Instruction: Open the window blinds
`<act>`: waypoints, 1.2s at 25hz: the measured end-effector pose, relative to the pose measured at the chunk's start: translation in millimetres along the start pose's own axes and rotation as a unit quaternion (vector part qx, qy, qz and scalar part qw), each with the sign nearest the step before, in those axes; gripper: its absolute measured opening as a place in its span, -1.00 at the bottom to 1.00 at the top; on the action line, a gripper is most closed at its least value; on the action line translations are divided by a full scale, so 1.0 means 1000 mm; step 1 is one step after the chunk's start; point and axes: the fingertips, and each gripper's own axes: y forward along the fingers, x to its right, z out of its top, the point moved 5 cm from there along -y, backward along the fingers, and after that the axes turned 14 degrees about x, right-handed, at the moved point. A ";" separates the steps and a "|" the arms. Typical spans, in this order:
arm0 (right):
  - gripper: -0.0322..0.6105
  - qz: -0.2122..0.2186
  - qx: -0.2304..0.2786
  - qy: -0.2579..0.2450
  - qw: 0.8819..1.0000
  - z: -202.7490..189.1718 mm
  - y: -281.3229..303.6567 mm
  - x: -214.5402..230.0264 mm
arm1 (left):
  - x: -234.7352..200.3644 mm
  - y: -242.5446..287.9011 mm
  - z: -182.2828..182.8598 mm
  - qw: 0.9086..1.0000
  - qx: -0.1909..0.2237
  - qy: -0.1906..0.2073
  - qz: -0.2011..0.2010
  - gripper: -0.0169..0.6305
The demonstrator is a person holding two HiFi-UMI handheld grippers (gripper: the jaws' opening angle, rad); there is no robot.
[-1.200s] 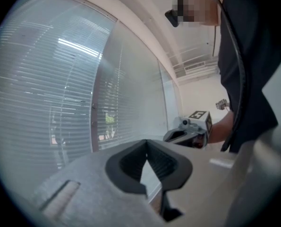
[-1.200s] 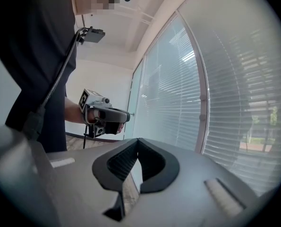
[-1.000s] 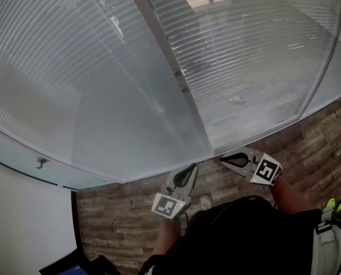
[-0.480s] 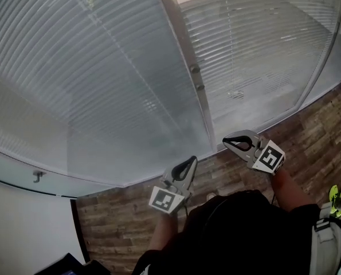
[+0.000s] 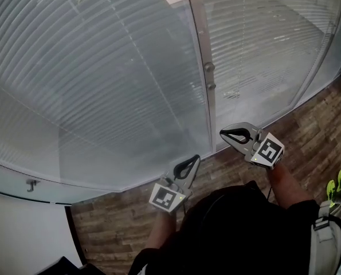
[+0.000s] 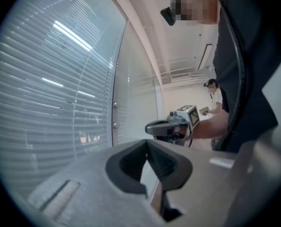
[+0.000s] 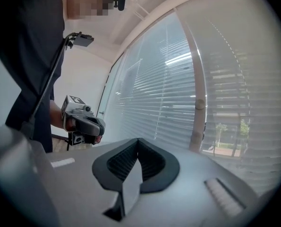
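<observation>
Approach step, nothing grabbed yet. The left claw (image 5: 194, 160) has its jaws together with nothing between them, as the left gripper view confirms (image 6: 147, 144). The right claw (image 5: 223, 134) is also closed and empty (image 7: 138, 141). Both are held out roughly level towards the glass, the right one nearer to it. The window blinds (image 5: 101, 85) fill the space ahead of and above both claws, apart from them, with no contact. The slats are lowered and look closed across 2 panels. The window post (image 5: 202, 44), carrying 2 small knobs (image 5: 209, 66), stands ahead between the claws, closer to the right one. The wooden floor (image 5: 308, 130) is below the claws. A thin dotted line ahead and above the right claw may be a bead cord (image 7: 219, 38), but it is too faint to be sure, and no wand or handle is clearly visible. Task looks barely begun. The next move likely calls for locating the blind control, opening 1 claw, bringing it around the cord or wand, then closing on it to pull or twist.
</observation>
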 end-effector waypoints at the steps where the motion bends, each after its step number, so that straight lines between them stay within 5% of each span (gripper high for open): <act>1: -0.89 -0.001 -0.003 -0.006 1.000 0.000 0.003 0.000 | -0.003 -0.001 -0.001 1.000 0.001 -0.001 -0.003 -0.93; 16: -0.89 -0.021 -0.034 -0.026 0.999 0.005 0.000 0.016 | -0.010 0.005 -0.007 0.999 0.007 -0.031 -0.006 -0.93; 30: -0.89 -0.011 -0.041 -0.061 0.997 0.024 -0.015 0.047 | 0.020 0.036 -0.004 1.000 0.002 -0.014 0.021 -0.93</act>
